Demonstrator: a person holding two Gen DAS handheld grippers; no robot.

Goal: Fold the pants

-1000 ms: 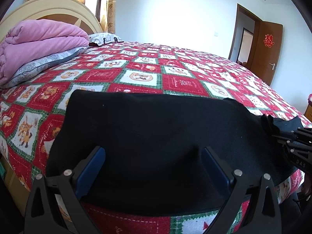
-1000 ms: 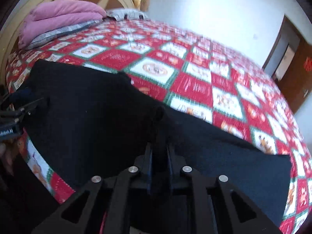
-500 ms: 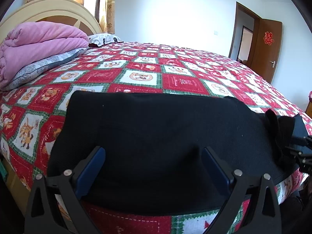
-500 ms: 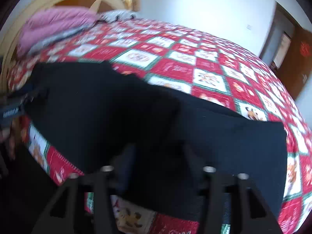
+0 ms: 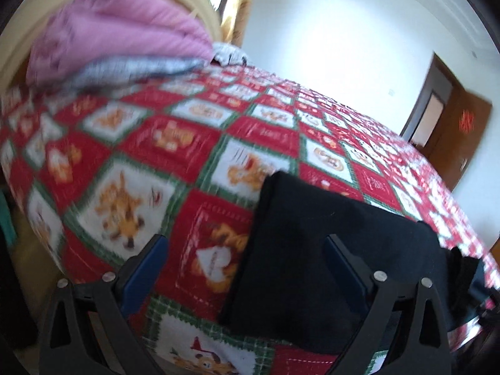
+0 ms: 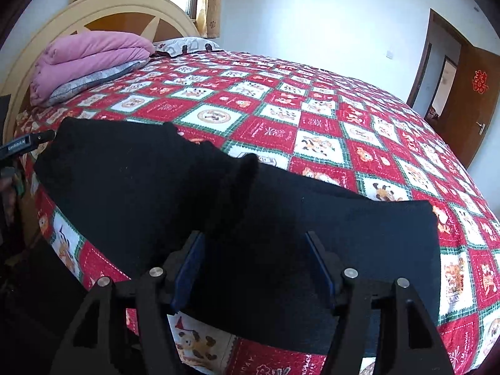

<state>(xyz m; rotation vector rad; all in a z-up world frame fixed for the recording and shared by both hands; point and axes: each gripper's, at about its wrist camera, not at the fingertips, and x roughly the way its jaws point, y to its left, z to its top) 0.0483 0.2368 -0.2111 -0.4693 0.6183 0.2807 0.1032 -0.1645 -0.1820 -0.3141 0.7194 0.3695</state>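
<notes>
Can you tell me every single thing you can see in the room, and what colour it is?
pants: one, black, spread along the near edge of the bed
bedspread: one, red, white and green squares, covering the bed
blanket: one, pink, folded, by the headboard
pillow: one, grey, under the blanket
second pillow: one, white patterned, by the headboard
headboard: one, cream and wood
curtain: one, yellowish, at the window
door: one, brown, open, with a red decoration
left gripper: black, blue pads, open
right gripper: black, blue pads, open over the pants
</notes>
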